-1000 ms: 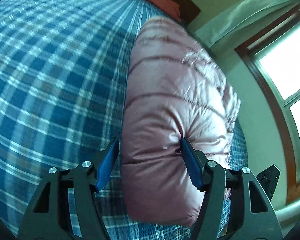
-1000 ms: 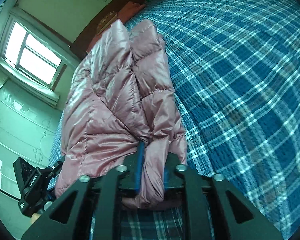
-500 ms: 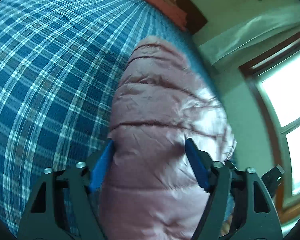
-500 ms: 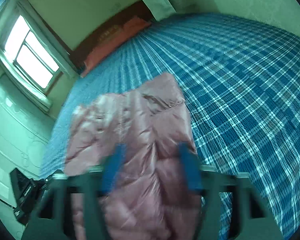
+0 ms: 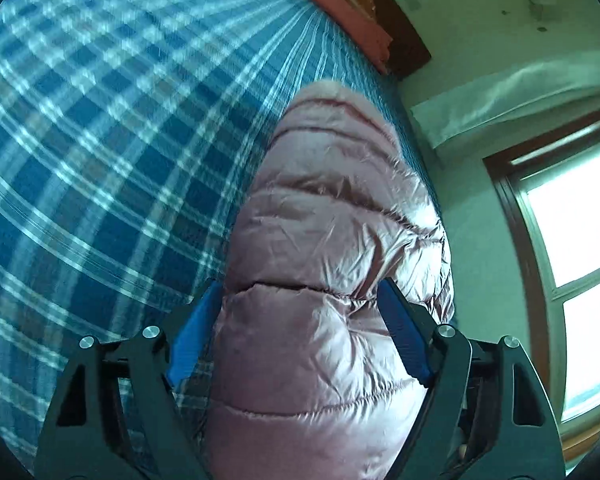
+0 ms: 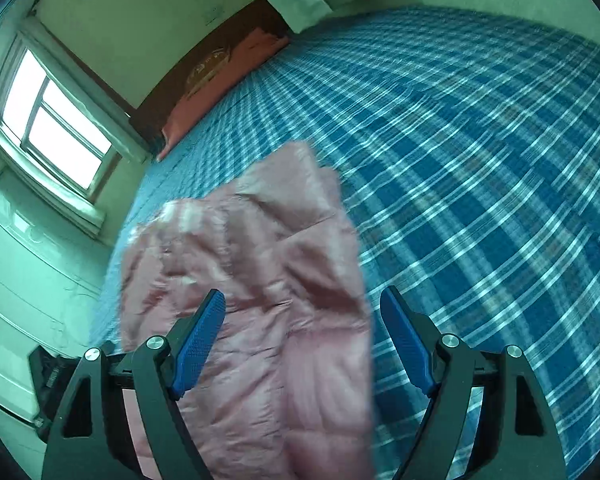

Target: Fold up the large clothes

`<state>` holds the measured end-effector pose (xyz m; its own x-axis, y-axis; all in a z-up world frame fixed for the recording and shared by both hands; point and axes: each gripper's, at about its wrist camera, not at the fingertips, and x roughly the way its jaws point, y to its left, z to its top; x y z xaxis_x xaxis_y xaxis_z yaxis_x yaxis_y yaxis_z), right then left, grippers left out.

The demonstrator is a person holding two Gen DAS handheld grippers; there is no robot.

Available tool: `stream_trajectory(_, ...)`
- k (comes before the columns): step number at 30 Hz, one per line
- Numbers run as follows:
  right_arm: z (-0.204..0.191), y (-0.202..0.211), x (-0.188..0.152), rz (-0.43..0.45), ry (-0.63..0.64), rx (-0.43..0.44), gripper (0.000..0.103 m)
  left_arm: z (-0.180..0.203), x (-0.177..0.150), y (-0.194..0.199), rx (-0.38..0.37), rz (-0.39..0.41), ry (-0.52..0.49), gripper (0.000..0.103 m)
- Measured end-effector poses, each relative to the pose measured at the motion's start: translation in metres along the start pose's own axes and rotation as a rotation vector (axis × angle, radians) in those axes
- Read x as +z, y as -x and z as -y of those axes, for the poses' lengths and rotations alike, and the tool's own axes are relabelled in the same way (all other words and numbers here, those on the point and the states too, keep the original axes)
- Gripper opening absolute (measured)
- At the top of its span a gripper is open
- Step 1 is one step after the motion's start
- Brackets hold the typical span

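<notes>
A puffy pink quilted jacket (image 5: 328, 220) lies folded into a long bundle on the blue plaid bed cover (image 5: 100, 160). My left gripper (image 5: 300, 286) straddles its near end and its jaws are opening. The padding still fills the gap and brushes both blue pads (image 5: 404, 340) without a dent. In the right wrist view the jacket (image 6: 252, 248) lies below my right gripper (image 6: 302, 292), whose jaws are opening wide. Its right pad (image 6: 404, 344) stands clear of the fabric over the bed cover (image 6: 480, 160). The jacket's near end is hidden under the grippers.
A red pillow (image 6: 220, 80) lies against a dark wooden headboard at the far end of the bed. A bright window (image 6: 56, 120) and pale wall run along the jacket's side. A black device (image 6: 44, 372) shows at the lower left. Plaid bed cover stretches far beyond the jacket.
Both grippers have let go of the jacket: the right opened from a tight pinch on a fold, the left widened off its dented grip. Both views pulled back along the bundle.
</notes>
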<state>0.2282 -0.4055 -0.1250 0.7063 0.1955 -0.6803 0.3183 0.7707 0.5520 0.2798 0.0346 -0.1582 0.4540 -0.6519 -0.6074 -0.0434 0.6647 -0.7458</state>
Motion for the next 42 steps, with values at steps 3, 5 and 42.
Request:
stream_trajectory(3,0.016,-0.020,-0.001,-0.066,-0.029,0.039,0.079,-0.020,-0.004,-0.019,-0.040,-0.075,0.128,0.080)
stream_trajectory(5,0.028,-0.031,-0.007,-0.089,-0.090,0.129,0.082,-0.030,-0.005,-0.021,-0.072,-0.069,0.170,0.080)
stream_trajectory(42,-0.093,-0.125,-0.031,-0.153,-0.143,0.567,0.032,-0.056,0.074,0.041,-0.077,0.113,0.089,0.049)
